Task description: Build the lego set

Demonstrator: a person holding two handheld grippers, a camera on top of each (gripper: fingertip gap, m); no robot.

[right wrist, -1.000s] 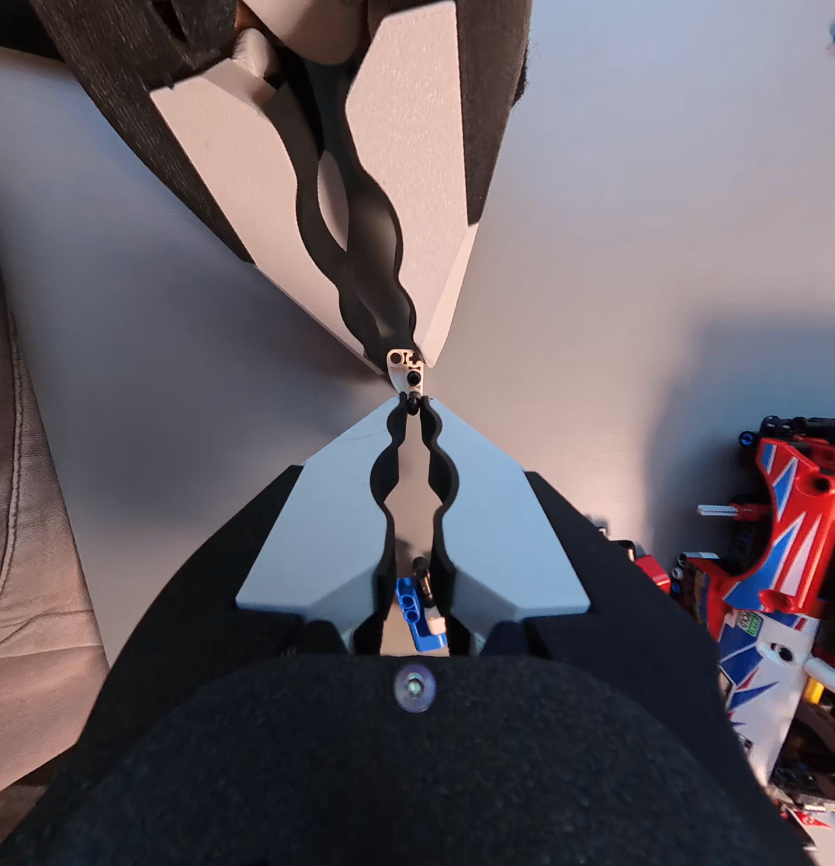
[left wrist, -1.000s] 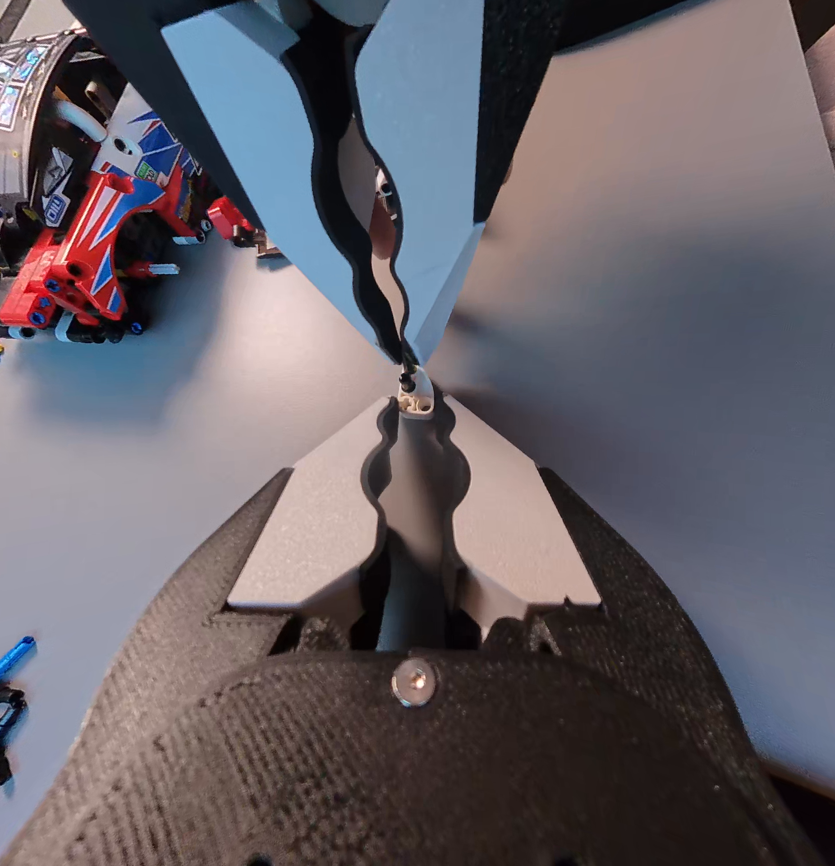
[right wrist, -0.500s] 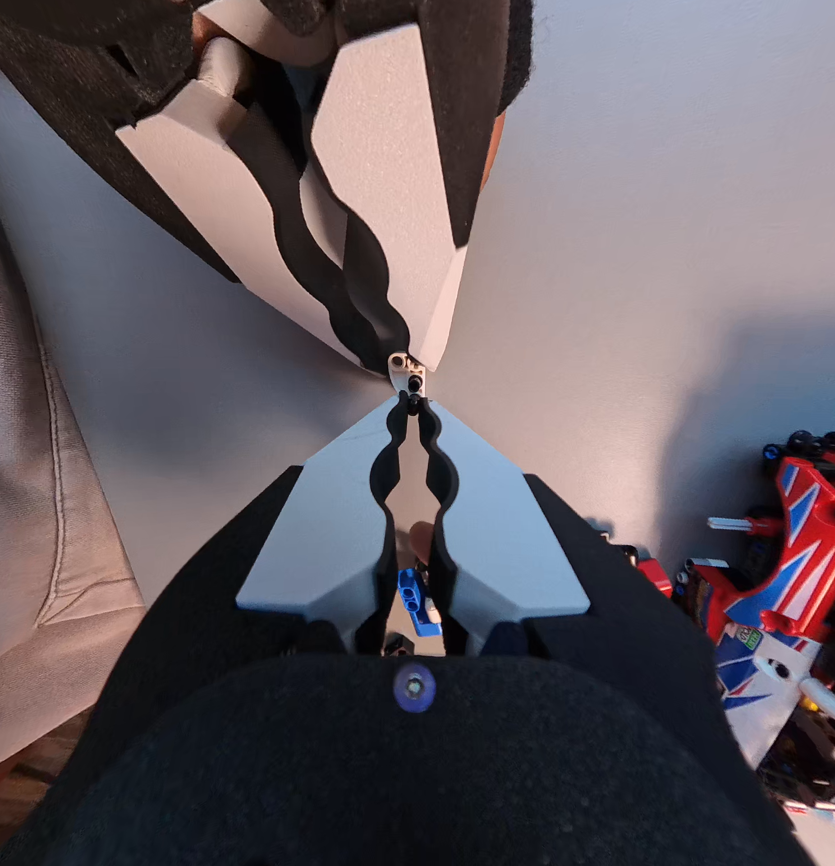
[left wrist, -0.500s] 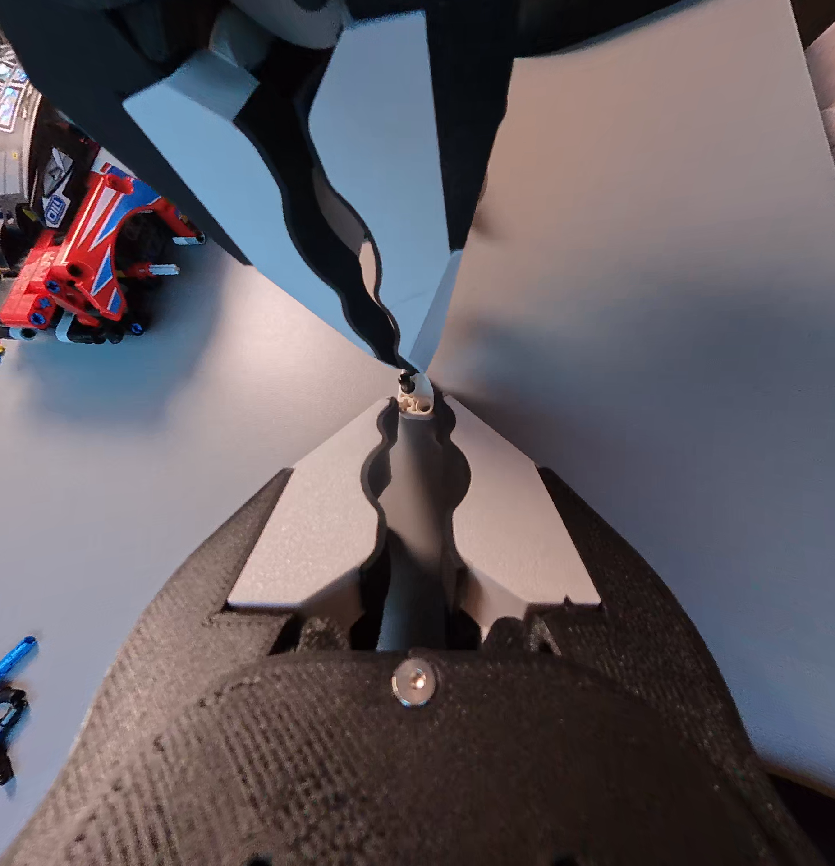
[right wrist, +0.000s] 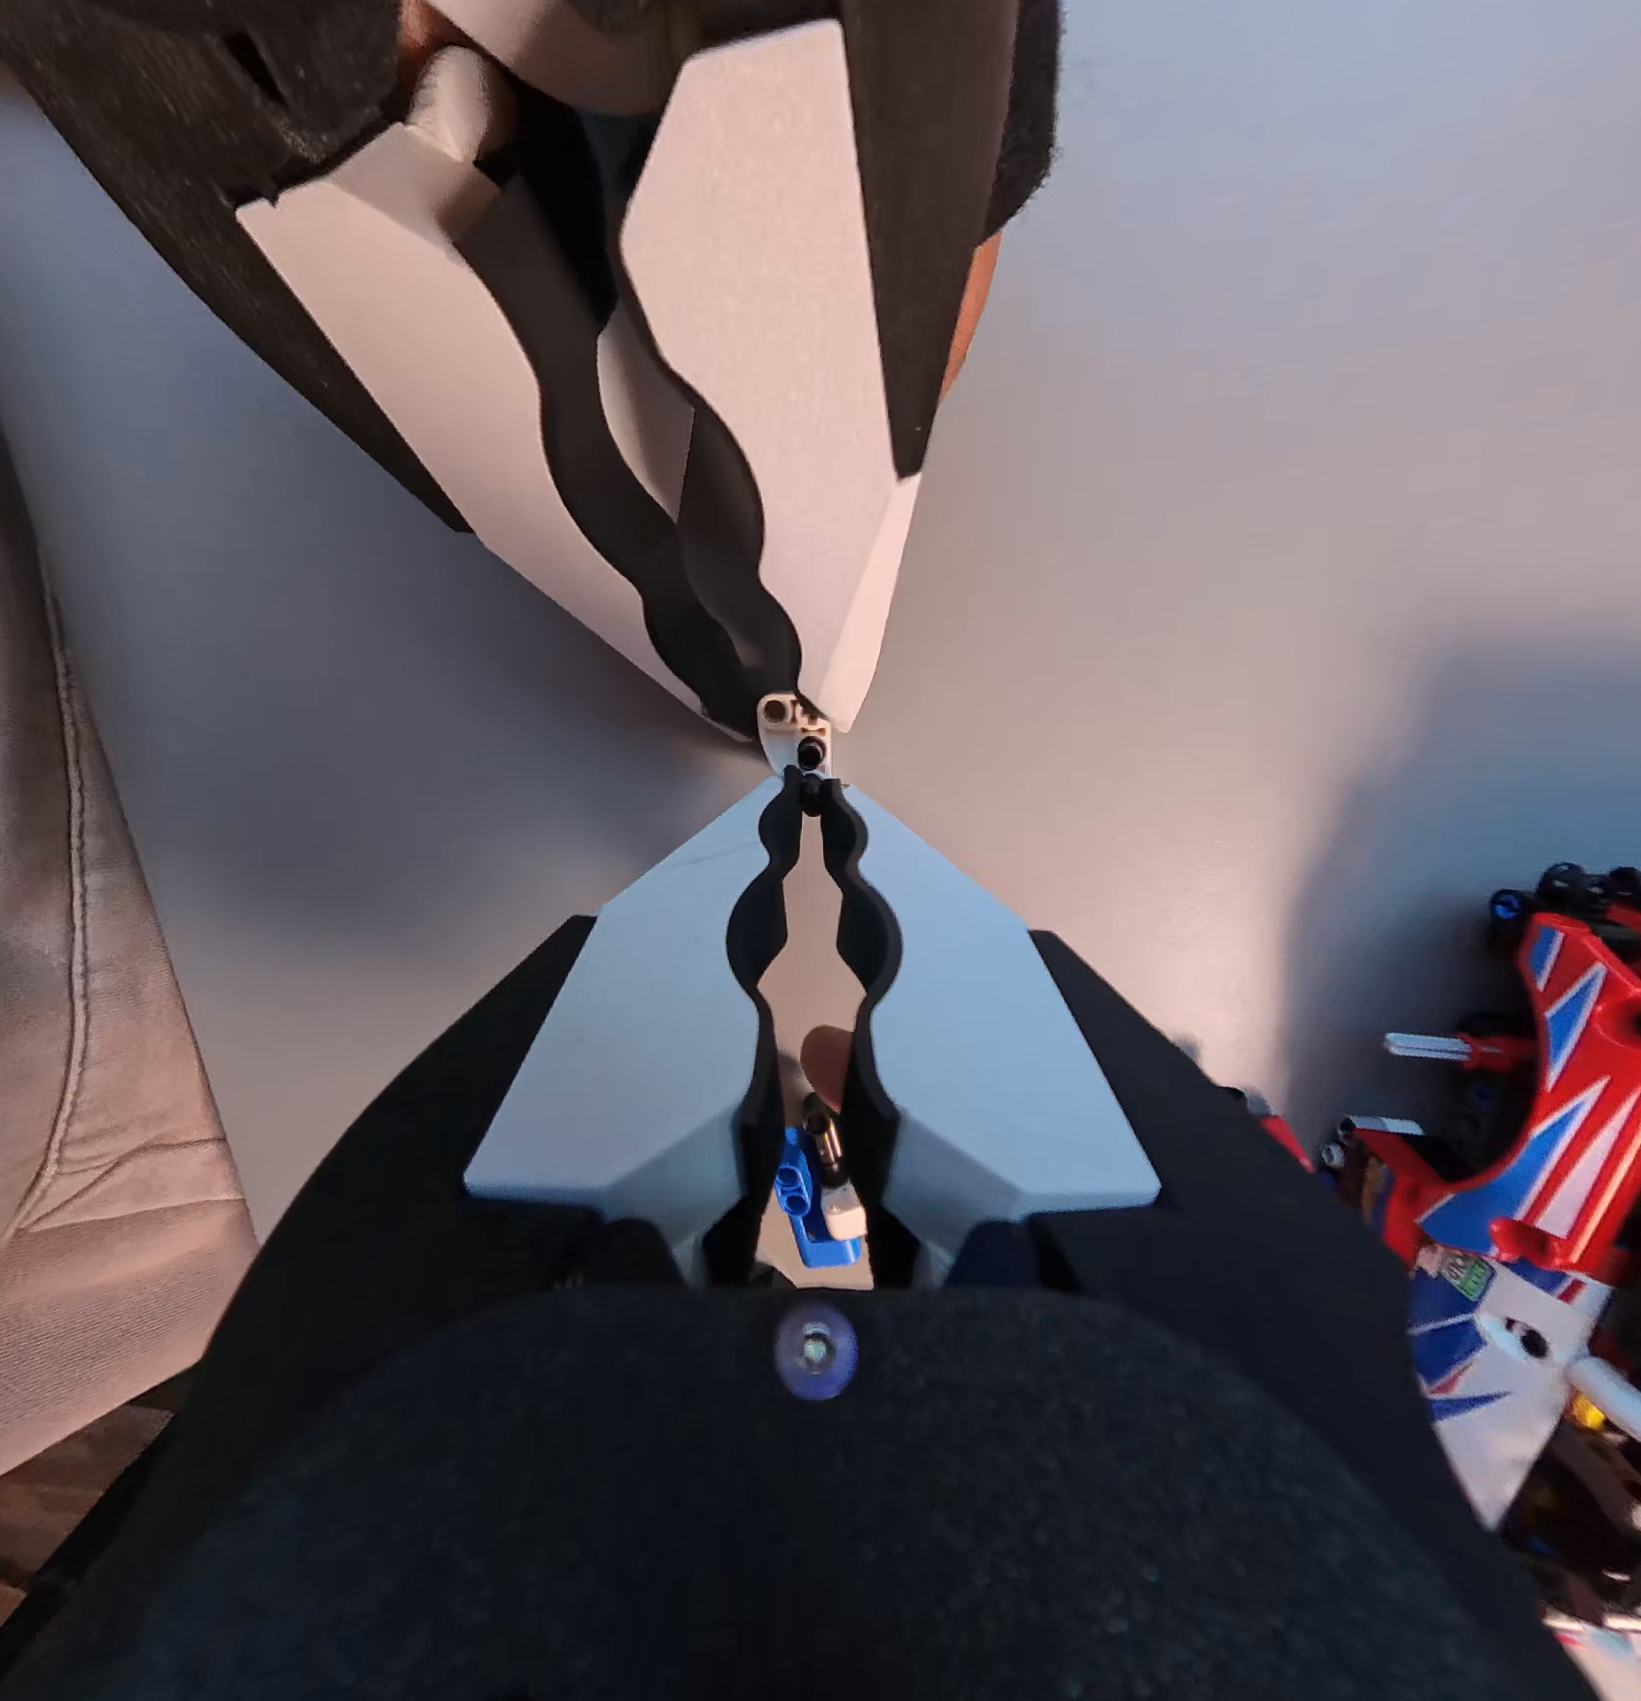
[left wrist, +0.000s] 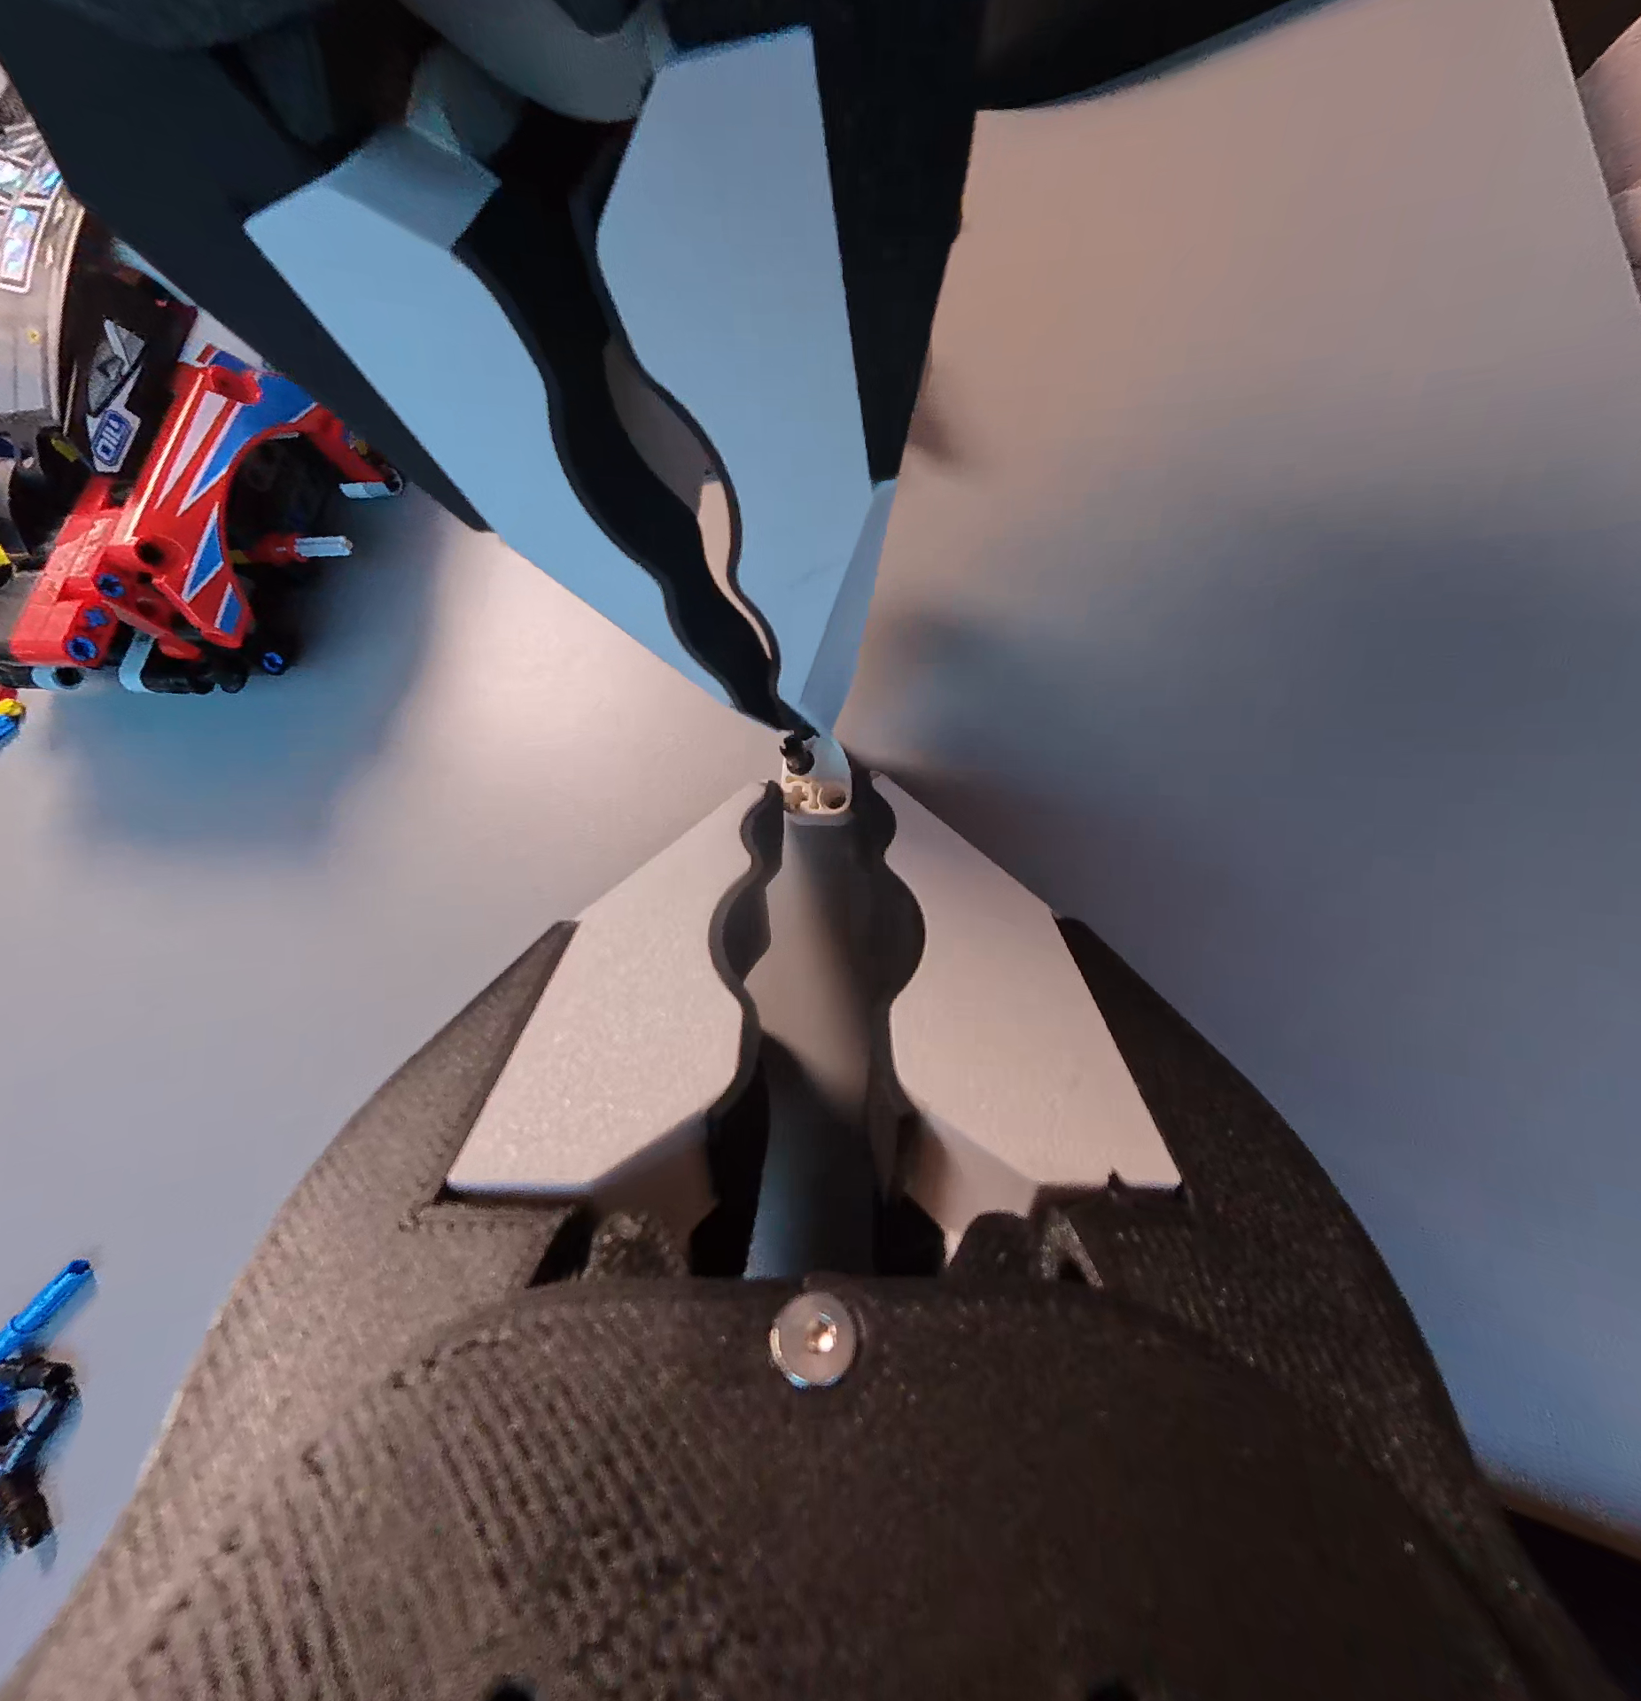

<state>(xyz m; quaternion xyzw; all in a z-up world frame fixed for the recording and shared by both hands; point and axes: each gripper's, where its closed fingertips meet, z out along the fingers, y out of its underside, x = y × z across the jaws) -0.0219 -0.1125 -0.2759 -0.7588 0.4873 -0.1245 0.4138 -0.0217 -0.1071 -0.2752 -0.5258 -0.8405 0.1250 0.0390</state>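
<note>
White lego piece [left wrist: 819,790] pinched in left jaws, black pin [right wrist: 809,793] in right jaws, blue brick [right wrist: 812,1208] only in right view.

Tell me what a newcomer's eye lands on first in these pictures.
First, the two grippers meeting tip to tip at centre: the left gripper pinches a small white lego piece, while the right gripper nips a black pin at its hole. Next, the red, white and blue lego model at the table's edge.

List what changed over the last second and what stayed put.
The right gripper has tilted, its body swinging nearer the left camera, fingers still shut on the black pin seated in the white connector. The left gripper stays shut on that connector. The red and blue model stayed put.
</note>
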